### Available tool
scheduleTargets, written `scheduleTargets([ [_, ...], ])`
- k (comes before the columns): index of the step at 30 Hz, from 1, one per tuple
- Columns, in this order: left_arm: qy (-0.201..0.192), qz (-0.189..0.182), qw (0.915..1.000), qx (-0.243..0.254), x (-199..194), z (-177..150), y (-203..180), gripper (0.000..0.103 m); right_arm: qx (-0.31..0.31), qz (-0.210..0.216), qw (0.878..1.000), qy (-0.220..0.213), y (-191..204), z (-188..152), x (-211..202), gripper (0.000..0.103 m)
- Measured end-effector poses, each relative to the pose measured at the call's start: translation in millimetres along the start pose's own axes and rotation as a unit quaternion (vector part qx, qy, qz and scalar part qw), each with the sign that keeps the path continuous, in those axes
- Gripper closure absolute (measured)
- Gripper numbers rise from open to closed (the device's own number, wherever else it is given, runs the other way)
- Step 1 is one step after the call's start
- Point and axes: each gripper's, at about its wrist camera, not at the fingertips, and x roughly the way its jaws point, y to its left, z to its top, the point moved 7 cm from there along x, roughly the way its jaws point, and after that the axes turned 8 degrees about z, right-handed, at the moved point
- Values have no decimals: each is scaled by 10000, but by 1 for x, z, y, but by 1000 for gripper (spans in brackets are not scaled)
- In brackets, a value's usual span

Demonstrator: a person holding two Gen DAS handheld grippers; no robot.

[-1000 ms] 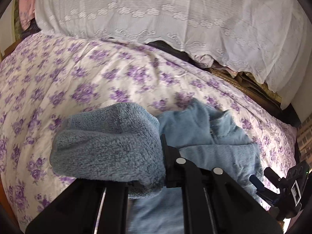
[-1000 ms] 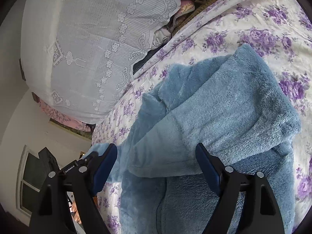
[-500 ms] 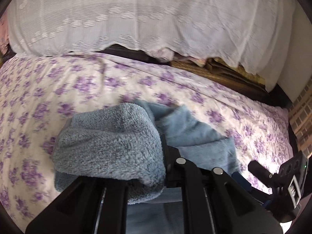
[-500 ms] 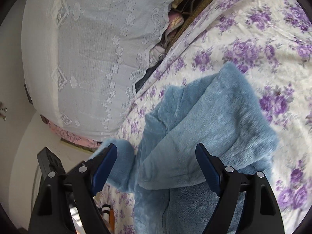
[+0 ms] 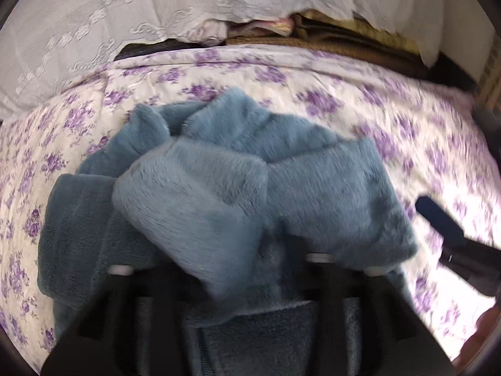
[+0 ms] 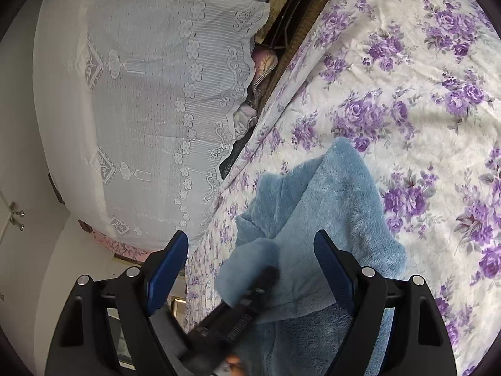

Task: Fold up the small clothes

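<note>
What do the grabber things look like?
Each hand-held gripper is black plastic with two angled arms and shiny silver bolts. The right hand-held gripper has dark blue pads inside its fingers. The left hand-held gripper is black too, but the fluffy blue garment hides its fingertips.

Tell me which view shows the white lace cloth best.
The right wrist view: the lace cloth fills its left half, sharp, with the pattern clear. The left wrist view shows only a blurred strip along the top.

Soft daylight, fisheye-bent edges; left view motion-blurred, glare perhaps at right.
</note>
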Motion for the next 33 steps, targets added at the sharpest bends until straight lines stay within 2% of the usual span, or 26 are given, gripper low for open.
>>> scheduleTargets([
  [2,-233,178,9994,182,-11,-1,-2,10,8,-6,10000,-44,-1,2,-2,20],
  [3,-417,264,9982,333,-21,-2,-4,9,10,-13,10000,-61,-2,3,-3,20],
  [5,-523,307,9958,691,-35,-6,-6,6,13,-44,9999,-124,-3,5,-6,20],
  [9,-702,497,9921,916,-56,-18,15,5,-115,-74,9998,-132,1,6,-8,20],
  [11,-750,569,9930,715,-65,-26,44,5,-254,-92,9996,-59,7,2,-5,20],
  [14,-695,673,9953,105,-70,-34,99,5,-533,-181,9983,166,17,-11,8,20],
  [18,-446,1040,9904,-792,-57,-36,170,5,-1126,-409,9917,473,37,-36,27,20],
  [20,-389,1108,9868,-1115,-47,-36,193,5,-1863,-754,9775,636,54,-54,40,20],
  [21,-341,1163,9850,-1225,-41,-37,202,5,-2298,-941,9660,720,64,-66,48,20],
  [23,-175,1255,9822,-1389,-24,-38,213,5,-2783,-1166,9500,806,73,-81,60,20],
  [24,-69,1229,9814,-1470,-13,-40,216,5,-3065,-1366,9382,846,76,-91,70,20],
  [29,354,1029,9816,-1569,30,-57,220,5,-3783,-2222,8919,1095,64,-111,114,20],
  [30,414,908,9817,-1621,35,-62,221,4,-3955,-2426,8786,1134,60,-113,124,21],
  [31,456,802,9817,-1668,39,-65,221,4,-4098,-2616,8673,1072,56,-112,127,23],
  [32,503,628,9806,-1785,41,-66,226,4,-4198,-2874,8563,889,51,-105,126,35],
  [33,531,501,9791,-1899,42,-67,229,4,-4130,-3004,8567,730,43,-97,120,44],
])
